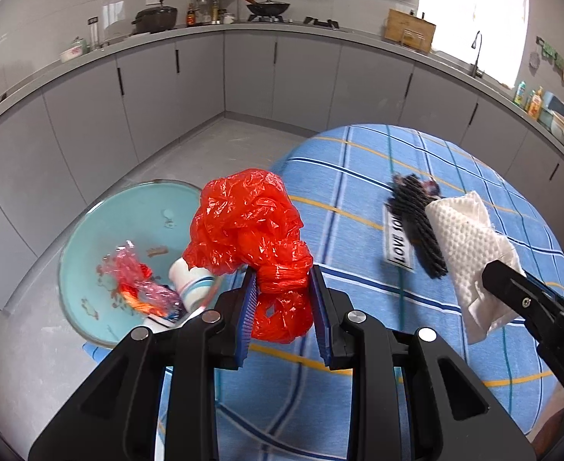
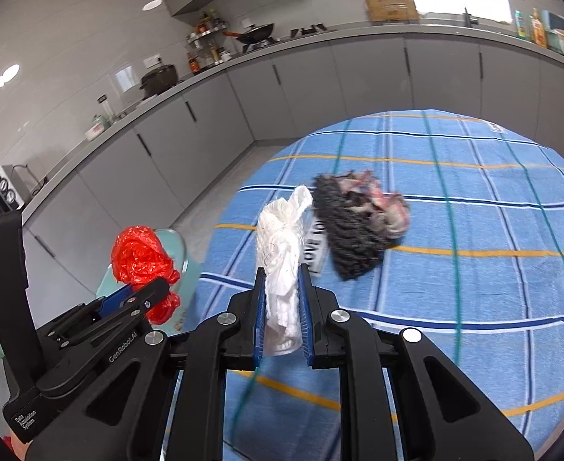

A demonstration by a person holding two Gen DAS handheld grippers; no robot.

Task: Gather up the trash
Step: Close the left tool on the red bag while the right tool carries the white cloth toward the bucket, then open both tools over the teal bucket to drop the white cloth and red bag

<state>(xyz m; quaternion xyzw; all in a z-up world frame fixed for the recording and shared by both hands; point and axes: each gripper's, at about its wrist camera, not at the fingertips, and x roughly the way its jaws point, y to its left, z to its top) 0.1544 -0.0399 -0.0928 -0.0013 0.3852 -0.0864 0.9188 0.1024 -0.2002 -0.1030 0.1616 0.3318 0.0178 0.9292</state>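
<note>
My left gripper [image 1: 282, 280] is shut on a crumpled red plastic bag [image 1: 247, 226], held up at the table's left edge beside a light blue bin [image 1: 89, 238]. The bin, on the floor, holds a pink wrapper [image 1: 135, 276] and a white cup [image 1: 189, 282]. My right gripper [image 2: 282, 280] is shut on a wad of white paper towel [image 2: 282, 238], raised over the blue checked tablecloth [image 2: 455, 288]. In the right wrist view the left gripper [image 2: 143, 292] with the red bag [image 2: 139, 257] shows at the left. A black ribbed wrapper [image 2: 351, 234] with crumpled pinkish trash [image 2: 381, 199] lies on the cloth.
A white printed card [image 1: 397, 246] lies under the black wrapper. Grey cabinets and a countertop [image 1: 282, 30] with a wok, pots and bottles ring the room. Grey floor [image 1: 212, 146] lies between table and cabinets.
</note>
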